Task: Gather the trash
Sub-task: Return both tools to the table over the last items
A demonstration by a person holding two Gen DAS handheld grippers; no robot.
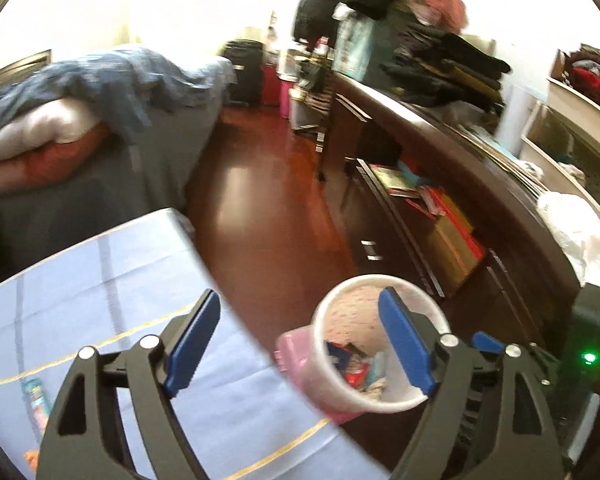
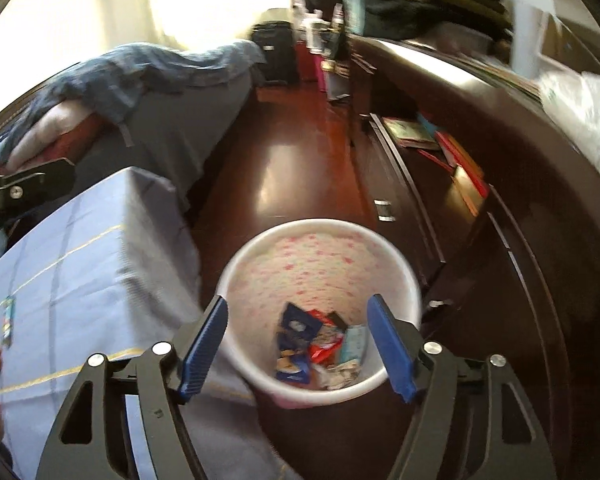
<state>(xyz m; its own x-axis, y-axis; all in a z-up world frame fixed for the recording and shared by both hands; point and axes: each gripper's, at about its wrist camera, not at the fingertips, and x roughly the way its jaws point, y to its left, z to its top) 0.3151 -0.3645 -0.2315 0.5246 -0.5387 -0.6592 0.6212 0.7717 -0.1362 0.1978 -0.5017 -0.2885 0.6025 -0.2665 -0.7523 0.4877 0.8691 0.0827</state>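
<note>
- Our right tool [image 2: 297, 344], blades apart and empty, hangs above the bin [image 2: 255, 252] holding wrappers [image 2: 316, 348].
- Our left tool [image 1: 300, 344], also apart, sits beside the bin, over the worktop [image 1: 99, 280].

A bed [image 1: 99, 168] with a blue blanket [image 1: 131, 76] and pillows [image 1: 39, 140] stands left of the red-brown floor [image 1: 259, 184]. Along the right runs a dark dresser [image 1: 440, 136], folded clothes [image 1: 448, 68] stacked on top, books [image 1: 448, 216] in its open shelf. A black suitcase [image 1: 243, 68] stands at the far wall.

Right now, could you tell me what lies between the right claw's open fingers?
The white bin, wrappers inside, seen in the right wrist view.
</note>
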